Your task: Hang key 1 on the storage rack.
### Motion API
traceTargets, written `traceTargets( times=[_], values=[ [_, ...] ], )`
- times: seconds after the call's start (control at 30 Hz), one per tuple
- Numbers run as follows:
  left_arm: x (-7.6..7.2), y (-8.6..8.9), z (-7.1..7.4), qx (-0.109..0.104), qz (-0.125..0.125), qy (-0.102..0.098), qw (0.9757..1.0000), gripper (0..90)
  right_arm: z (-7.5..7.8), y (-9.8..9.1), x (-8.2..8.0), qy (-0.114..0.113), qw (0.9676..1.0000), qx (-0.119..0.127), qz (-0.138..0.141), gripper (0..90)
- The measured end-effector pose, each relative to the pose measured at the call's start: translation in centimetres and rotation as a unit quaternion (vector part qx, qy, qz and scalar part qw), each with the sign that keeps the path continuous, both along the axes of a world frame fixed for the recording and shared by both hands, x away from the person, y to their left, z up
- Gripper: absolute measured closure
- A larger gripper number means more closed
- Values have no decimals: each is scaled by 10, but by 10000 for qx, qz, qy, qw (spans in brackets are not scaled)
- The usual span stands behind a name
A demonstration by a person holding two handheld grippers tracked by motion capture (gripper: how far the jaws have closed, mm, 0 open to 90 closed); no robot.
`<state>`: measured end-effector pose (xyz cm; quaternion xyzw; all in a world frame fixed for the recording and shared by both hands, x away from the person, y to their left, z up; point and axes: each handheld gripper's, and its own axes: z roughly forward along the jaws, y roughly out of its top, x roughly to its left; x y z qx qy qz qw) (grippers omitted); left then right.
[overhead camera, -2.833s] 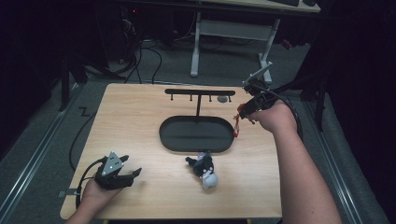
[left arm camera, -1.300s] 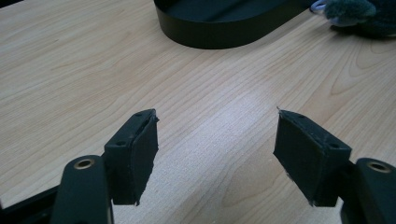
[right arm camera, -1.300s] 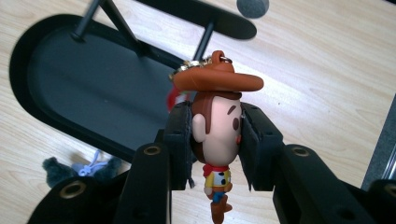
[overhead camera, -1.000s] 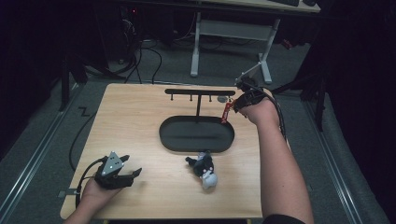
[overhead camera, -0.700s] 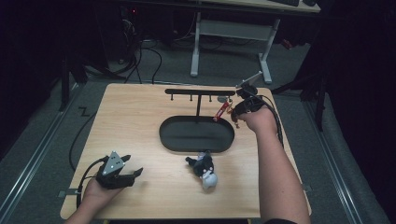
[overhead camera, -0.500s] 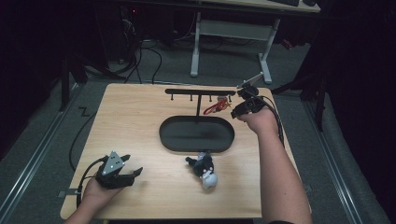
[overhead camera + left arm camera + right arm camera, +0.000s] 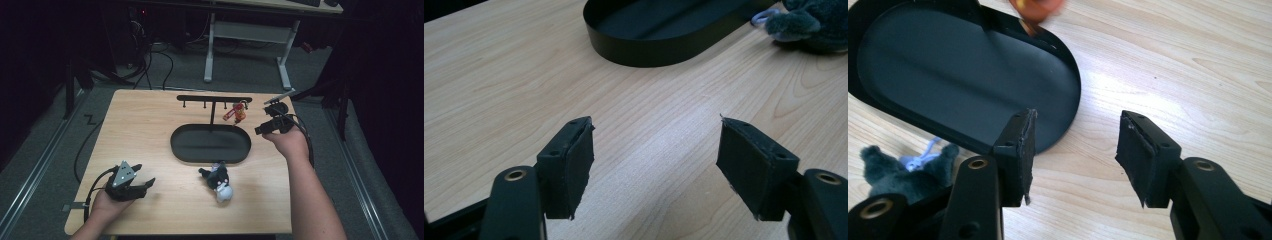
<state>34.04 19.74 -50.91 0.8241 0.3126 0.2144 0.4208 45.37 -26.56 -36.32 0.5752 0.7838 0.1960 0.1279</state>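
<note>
A red charm is seen hanging from a peg near the right end of the black hook rack, which stands at the middle of the surface's far edge over an oval black tray. The right gripper is held just right of the charm, above the surface's right edge, with its jaws spread apart and nothing between them; in the right gripper view the tray's rim and bare wood are seen beyond the jaws. The hanging step is therefore judged to be done, with the hand free for another item. A grey-and-white plush toy lies on the surface just in front of the tray, toward the near edge. The left gripper rests at the near left corner, its jaws wide and empty. The next move is judged to call for one gripper to be brought down over the plush and closed on it or its loop.
</note>
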Motion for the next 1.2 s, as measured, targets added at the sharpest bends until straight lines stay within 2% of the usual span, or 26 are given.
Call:
traceTargets(
  times=[0.17, 0.23, 0.3, 0.4, 0.53, 0.6, 0.73, 0.8, 0.83, 0.9, 0.97, 1.1, 1.2],
  values=[
    [2, -3, 0, 10, -40, 75, 10000, 316, -13, -4, -16, -204, 9998, 33, 82, 491],
    [1, -4, -1, 53, -49, 84, 9999, 318, -21, -4, -22, -261, 9995, -90, 150, 474],
    [0, -5, -1, 83, -43, 79, 9999, 318, -33, -5, -30, -327, 9993, -56, 181, 474],
    [0, -5, -2, 83, -4, 89, 9999, 318, -52, -9, -44, -507, 9984, 180, 182, 457],
    [-1, -5, -3, 13, 61, 121, 9999, 319, -80, -14, -69, -852, 9958, 275, 208, 429],
    [-1, -6, -4, -30, 103, 177, 9998, 320, -94, -18, -85, -1125, 9925, 412, 231, 424],
    [-3, -12, -5, 37, 123, 222, 9997, 322, -119, -26, -116, -1463, 9863, 763, 55, 417],
    [-3, -17, -8, 81, 163, 257, 9995, 321, -128, -31, -132, -1731, 9803, 952, 13, 431],
    [-3, -19, -8, 84, 187, 284, 9994, 320, -134, -34, -142, -1943, 9763, 957, 18, 439],
    [-2, -23, -8, 80, 205, 299, 9993, 320, -141, -37, -157, -2208, 9711, 903, 23, 447],
    [-3, -26, -7, 60, 199, 260, 9994, 321, -144, -39, -168, -2146, 9727, 873, 95, 438],
    [-6, -32, -3, 61, 166, 172, 9997, 321, -148, -39, -171, -1990, 9753, 942, 181, 425],
    [-14, -38, 0, 43, 95, 109, 9999, 349, -146, -32, -168, -2033, 9744, 916, 285, 424]
  ],
)
